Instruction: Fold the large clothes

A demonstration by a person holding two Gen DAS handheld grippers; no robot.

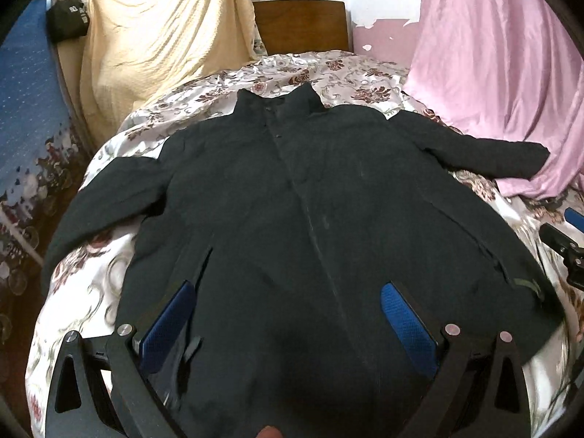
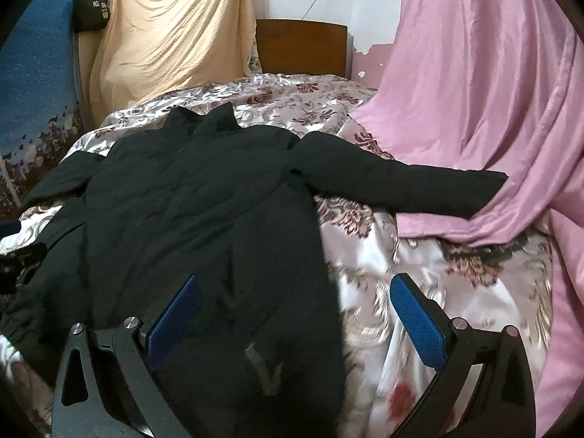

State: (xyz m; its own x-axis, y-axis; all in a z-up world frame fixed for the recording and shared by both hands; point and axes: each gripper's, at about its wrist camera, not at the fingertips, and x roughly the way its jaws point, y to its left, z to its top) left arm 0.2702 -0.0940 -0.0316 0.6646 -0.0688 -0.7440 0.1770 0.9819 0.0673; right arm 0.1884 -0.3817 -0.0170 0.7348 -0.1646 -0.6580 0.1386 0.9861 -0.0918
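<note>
On the flowered bedspread [image 1: 357, 73] lay one black jacket [image 1: 292, 200] with two sleeves spread, the left gripper [image 1: 288, 306] and right gripper [image 2: 295, 299] both wide apart, its hem cut off.

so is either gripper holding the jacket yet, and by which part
Nothing is held. The left gripper and the right gripper are both open above the black jacket, which lies spread flat on the bed.

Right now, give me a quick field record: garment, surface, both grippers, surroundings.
garment: black jacket spread flat, front up, sleeves out to the sides, unfolded
surface: floral bedspread
left gripper: open, above the jacket's lower part, holding nothing
right gripper: open, over the jacket's edge, holding nothing
surroundings: pink sheet under one cuff; yellow sheet; wooden headboard
</note>
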